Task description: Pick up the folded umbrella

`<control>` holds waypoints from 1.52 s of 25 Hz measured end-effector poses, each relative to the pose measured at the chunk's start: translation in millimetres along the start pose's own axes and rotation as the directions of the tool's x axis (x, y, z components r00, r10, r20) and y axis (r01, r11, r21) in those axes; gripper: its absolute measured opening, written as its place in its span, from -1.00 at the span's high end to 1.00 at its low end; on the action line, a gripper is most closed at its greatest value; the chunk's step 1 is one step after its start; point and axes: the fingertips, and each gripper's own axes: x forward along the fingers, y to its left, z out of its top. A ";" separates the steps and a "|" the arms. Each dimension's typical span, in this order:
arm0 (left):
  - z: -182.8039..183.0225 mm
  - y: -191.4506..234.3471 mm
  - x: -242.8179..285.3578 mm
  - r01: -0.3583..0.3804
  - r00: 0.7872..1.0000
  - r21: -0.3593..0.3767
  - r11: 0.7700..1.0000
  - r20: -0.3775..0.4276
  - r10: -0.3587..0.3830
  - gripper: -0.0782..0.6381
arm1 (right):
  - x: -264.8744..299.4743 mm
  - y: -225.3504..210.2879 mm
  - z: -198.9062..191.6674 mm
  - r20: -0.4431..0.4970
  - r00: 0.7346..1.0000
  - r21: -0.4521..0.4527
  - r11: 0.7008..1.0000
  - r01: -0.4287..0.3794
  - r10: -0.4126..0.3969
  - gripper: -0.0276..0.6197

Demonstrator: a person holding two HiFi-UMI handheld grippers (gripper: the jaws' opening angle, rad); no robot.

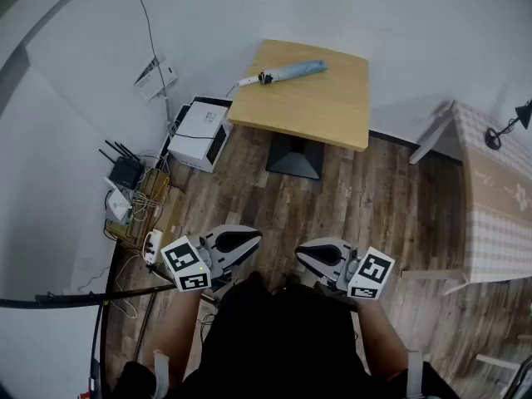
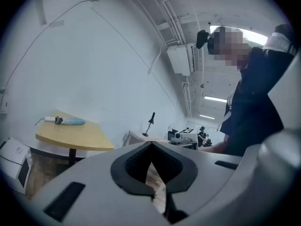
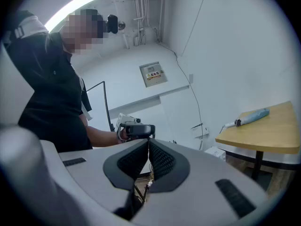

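A folded light-blue umbrella [image 1: 283, 73] with a white handle lies on the far edge of a small yellow wooden table [image 1: 324, 110] against the wall. It also shows in the left gripper view as the umbrella [image 2: 66, 121] on the table [image 2: 80, 138], and in the right gripper view as the umbrella [image 3: 249, 117] on the table [image 3: 273, 135]. Both grippers are held close to the person's body, far from the table, tips turned toward each other. The left gripper [image 1: 256, 238] [image 2: 151, 146] is shut and empty. The right gripper [image 1: 300, 253] [image 3: 148, 143] is shut and empty too.
A white boxy appliance [image 1: 199, 131] sits on the wood floor left of the table. Routers and tangled cables [image 1: 125, 191] lie along the left wall. A table with a checked cloth [image 1: 499, 206] and a black desk lamp [image 1: 507, 127] stand at the right.
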 end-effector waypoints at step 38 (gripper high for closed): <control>-20.7 -25.1 48.6 0.024 0.999 -0.012 1.000 -0.030 -0.024 0.75 | -46.8 -8.4 -12.3 0.054 0.997 0.002 0.999 0.050 -0.050 0.85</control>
